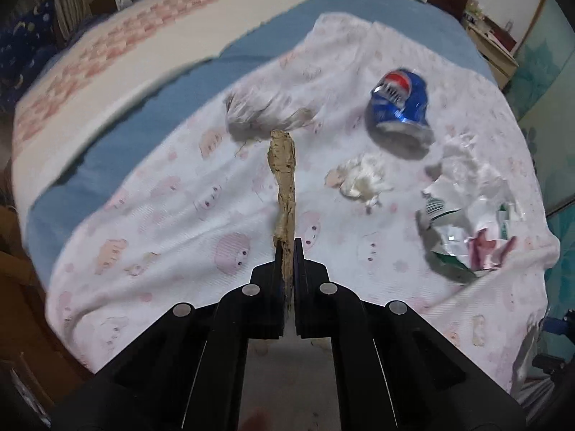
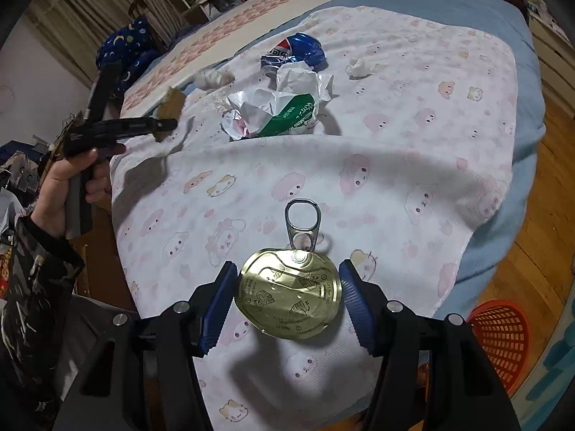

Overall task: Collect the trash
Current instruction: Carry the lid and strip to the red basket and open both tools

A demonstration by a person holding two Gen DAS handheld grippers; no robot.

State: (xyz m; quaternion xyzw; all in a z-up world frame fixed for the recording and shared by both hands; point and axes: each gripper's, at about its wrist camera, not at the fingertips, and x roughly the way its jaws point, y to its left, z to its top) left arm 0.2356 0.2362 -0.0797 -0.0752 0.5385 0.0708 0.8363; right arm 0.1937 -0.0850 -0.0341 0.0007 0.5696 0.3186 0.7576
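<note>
Up close, the left claw [image 1: 288,248] was clenched on a strip of brown cardboard [image 1: 284,176], held above the pink-print blanket [image 1: 172,215]. Right claw [image 2: 288,289] gripped a gold can lid [image 2: 287,292] by its edges, pull tab [image 2: 302,224] pointing away. Farther out on the blanket lay a crushed blue can [image 1: 400,106], a white tissue wad [image 1: 359,179], a crumpled wrapper [image 1: 463,222] and a greyish wad [image 1: 258,107]. Orange basket [image 2: 497,341] stood on the floor, near right of the bed.
</note>
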